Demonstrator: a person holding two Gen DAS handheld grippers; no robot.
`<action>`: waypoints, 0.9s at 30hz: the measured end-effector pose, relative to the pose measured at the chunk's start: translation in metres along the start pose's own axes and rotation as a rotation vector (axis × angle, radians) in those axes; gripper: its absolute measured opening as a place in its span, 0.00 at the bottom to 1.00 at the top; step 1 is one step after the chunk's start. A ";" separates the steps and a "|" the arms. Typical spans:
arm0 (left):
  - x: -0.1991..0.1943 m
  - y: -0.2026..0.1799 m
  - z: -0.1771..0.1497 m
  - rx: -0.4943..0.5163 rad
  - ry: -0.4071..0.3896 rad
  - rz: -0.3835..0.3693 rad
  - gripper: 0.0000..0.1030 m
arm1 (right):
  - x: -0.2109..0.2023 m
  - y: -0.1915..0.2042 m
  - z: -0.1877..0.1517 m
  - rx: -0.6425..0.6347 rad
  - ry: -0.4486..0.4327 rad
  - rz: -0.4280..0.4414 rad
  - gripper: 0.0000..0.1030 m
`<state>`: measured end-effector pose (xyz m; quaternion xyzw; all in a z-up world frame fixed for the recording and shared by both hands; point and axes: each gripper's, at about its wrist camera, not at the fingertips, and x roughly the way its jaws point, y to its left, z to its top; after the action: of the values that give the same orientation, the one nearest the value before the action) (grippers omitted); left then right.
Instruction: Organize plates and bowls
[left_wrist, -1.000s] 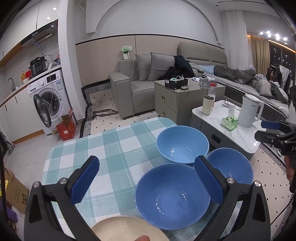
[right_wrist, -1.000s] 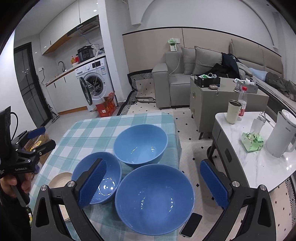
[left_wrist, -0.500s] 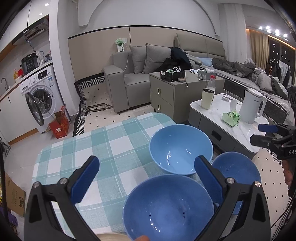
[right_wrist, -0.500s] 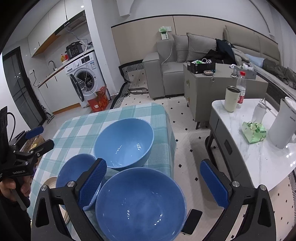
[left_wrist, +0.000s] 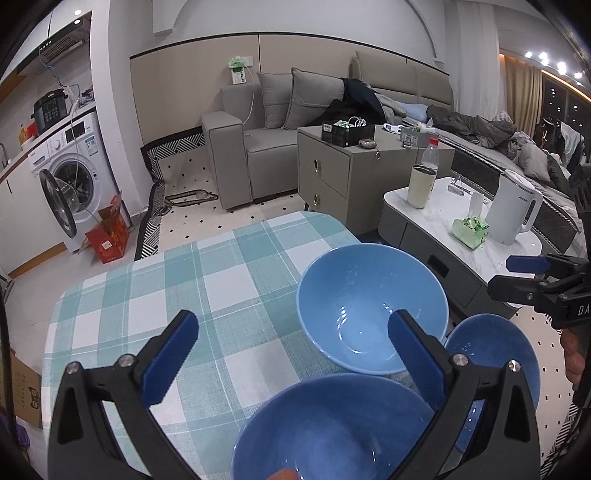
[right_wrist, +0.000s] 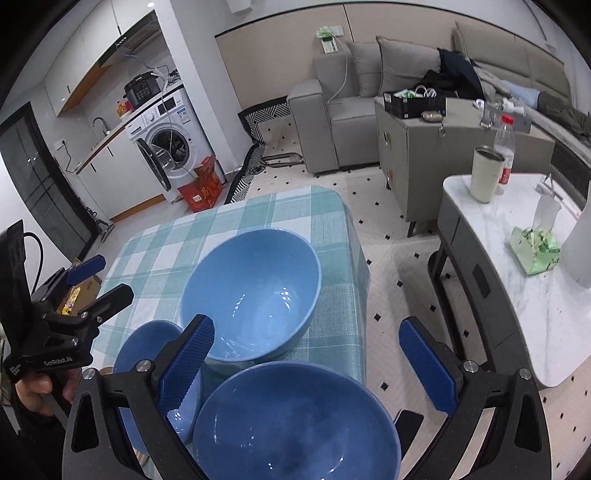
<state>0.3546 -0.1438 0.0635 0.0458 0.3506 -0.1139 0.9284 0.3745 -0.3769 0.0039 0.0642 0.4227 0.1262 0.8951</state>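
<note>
Three blue bowls stand close together on the teal checked tablecloth (left_wrist: 229, 295). In the left wrist view the far bowl (left_wrist: 369, 310) sits ahead, a second bowl (left_wrist: 332, 424) lies just below my open left gripper (left_wrist: 291, 332), and a third bowl (left_wrist: 491, 362) is at the right. In the right wrist view my open right gripper (right_wrist: 306, 343) hovers over the nearest bowl (right_wrist: 295, 421). The big far bowl (right_wrist: 255, 291) is beyond it and the smaller bowl (right_wrist: 147, 354) to the left. Neither gripper holds anything.
A marble side table (left_wrist: 443, 229) with a white kettle (left_wrist: 513, 210), a cup and a green packet stands right of the table. A black phone (right_wrist: 406, 424) lies by the table's right edge. A grey cabinet (right_wrist: 413, 155) and sofa are beyond.
Both grippers have drawn back and tilted up, so the bowls sit lower and nearer in each view. The cream plate has dropped out of the left wrist view. Both stay open.
</note>
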 end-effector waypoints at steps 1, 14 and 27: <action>0.005 0.001 0.000 -0.002 0.003 -0.001 1.00 | 0.005 -0.003 0.001 0.016 0.012 0.010 0.99; 0.058 0.007 0.000 -0.024 0.110 -0.029 1.00 | 0.058 -0.019 0.009 0.115 0.129 0.030 0.85; 0.081 0.004 -0.003 -0.005 0.186 -0.063 0.72 | 0.084 -0.018 0.007 0.140 0.200 0.059 0.69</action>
<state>0.4129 -0.1543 0.0073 0.0425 0.4368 -0.1375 0.8880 0.4346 -0.3702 -0.0578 0.1260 0.5156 0.1283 0.8378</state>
